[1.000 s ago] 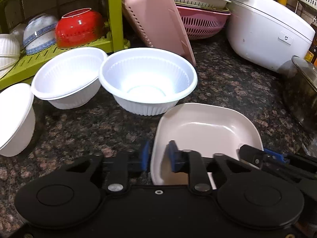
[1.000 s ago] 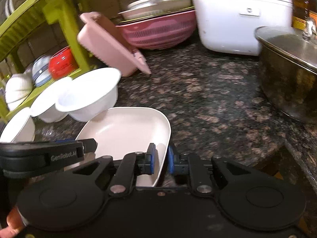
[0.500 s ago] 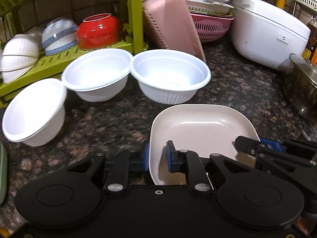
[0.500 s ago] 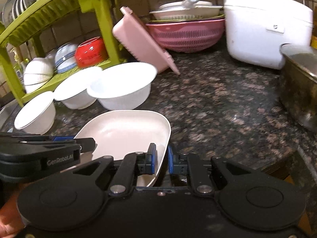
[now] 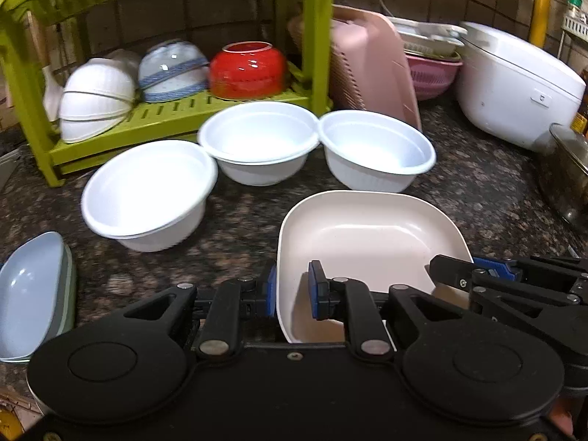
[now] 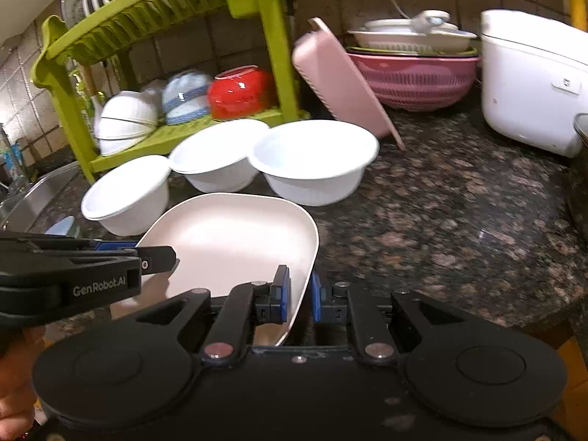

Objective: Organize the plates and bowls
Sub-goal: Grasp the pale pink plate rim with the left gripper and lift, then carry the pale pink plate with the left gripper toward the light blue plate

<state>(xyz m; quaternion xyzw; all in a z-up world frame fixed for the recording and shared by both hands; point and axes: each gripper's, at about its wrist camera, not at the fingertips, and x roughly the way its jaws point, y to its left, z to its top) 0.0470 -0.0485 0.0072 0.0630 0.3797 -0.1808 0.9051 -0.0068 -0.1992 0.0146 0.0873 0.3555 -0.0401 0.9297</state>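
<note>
Both tongs, left (image 5: pixel 292 288) and right (image 6: pixel 298 296), clamp the square plate's (image 5: pixel 367 231) rims mid-carry; next, presumably stacking it on the blue plates (image 5: pixel 29 290).

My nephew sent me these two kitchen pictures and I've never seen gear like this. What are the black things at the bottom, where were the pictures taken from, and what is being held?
The black things are two hand-held grippers, one in each of a person's hands. Each carries a wide-angle camera looking along its two fingers, so one picture is from the left gripper and one from the right gripper. Both are closed on opposite edges of the same cream square plate, carrying it together. On the dark stone counter stand three white bowls, and a blue plate sits at the far left. Behind them, a green rack holds upturned bowls, including a red bowl.
</note>
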